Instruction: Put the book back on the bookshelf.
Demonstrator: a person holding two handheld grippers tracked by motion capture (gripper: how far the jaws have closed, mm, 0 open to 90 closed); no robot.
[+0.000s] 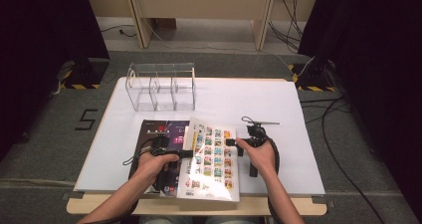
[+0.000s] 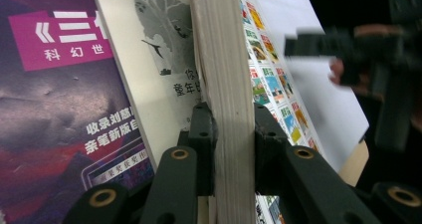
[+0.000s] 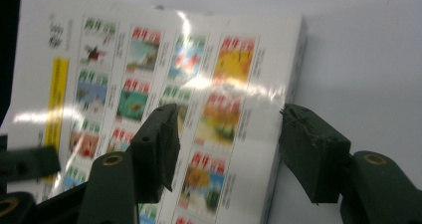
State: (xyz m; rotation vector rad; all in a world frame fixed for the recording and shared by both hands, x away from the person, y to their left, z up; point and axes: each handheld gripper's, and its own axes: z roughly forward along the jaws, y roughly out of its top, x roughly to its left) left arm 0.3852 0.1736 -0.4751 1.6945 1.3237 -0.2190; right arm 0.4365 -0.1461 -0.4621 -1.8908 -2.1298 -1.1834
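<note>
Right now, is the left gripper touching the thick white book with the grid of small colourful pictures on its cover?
Touching. In the left gripper view, the left gripper has its black fingers pressed against both sides of the thick white book, clamping its page edge.

Bare table (image 1: 278, 104) right of book (image 1: 213, 159); clear organizer (image 1: 160, 86) blocks far left.
</note>
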